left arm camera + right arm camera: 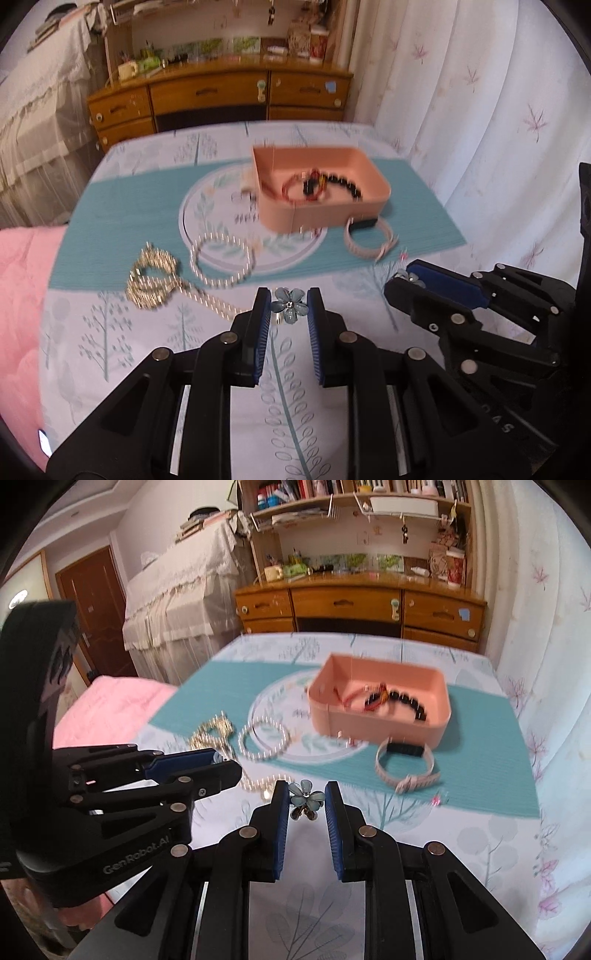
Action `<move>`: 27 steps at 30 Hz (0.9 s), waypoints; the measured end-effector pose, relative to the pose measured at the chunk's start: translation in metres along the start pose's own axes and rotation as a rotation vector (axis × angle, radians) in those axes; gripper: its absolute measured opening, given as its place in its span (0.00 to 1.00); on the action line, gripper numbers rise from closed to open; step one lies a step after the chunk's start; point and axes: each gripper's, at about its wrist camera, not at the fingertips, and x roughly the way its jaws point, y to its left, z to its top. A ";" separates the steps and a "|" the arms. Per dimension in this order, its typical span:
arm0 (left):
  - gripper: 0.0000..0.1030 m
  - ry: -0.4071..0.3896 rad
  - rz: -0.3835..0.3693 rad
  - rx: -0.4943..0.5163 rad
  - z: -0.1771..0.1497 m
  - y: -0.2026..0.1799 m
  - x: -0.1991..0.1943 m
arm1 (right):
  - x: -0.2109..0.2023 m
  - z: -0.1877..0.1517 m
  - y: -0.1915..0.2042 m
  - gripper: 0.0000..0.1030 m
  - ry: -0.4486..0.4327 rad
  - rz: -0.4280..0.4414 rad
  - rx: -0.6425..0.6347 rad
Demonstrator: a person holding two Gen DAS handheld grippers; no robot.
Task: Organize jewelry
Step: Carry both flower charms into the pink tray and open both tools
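A pink box (325, 214) (380, 723) on the bed holds red and black bead bracelets (317, 184) (391, 701). My left gripper (289, 308) is shut on a blue flower piece (289, 305) just above the sheet. My right gripper (306, 799) is shut on a second blue flower piece (306, 798); it shows at the right of the left wrist view (410, 278). A pearl bracelet (221, 262) (263, 739), a gold chain (153, 277) (212, 731) and a pale watch (369, 238) (404, 766) lie in front of the box.
A teal mat (129, 229) (491, 775) with a round print lies under the box. A pink blanket (22, 295) (110, 709) lies left. A wooden desk (221, 92) (354, 602) stands beyond the bed, and a curtain (480, 129) (546, 664) hangs right.
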 end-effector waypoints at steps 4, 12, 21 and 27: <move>0.17 -0.041 0.016 0.003 0.019 -0.003 -0.012 | -0.022 0.023 -0.003 0.19 -0.045 -0.012 -0.005; 0.17 -0.153 0.048 -0.022 0.073 -0.003 -0.041 | -0.056 0.074 -0.018 0.19 -0.108 -0.024 0.031; 0.17 -0.198 0.074 -0.052 0.130 -0.005 -0.044 | -0.089 0.142 -0.036 0.19 -0.171 -0.022 0.075; 0.17 -0.076 0.067 -0.052 0.149 -0.004 0.016 | -0.058 0.169 -0.062 0.19 -0.099 -0.039 0.137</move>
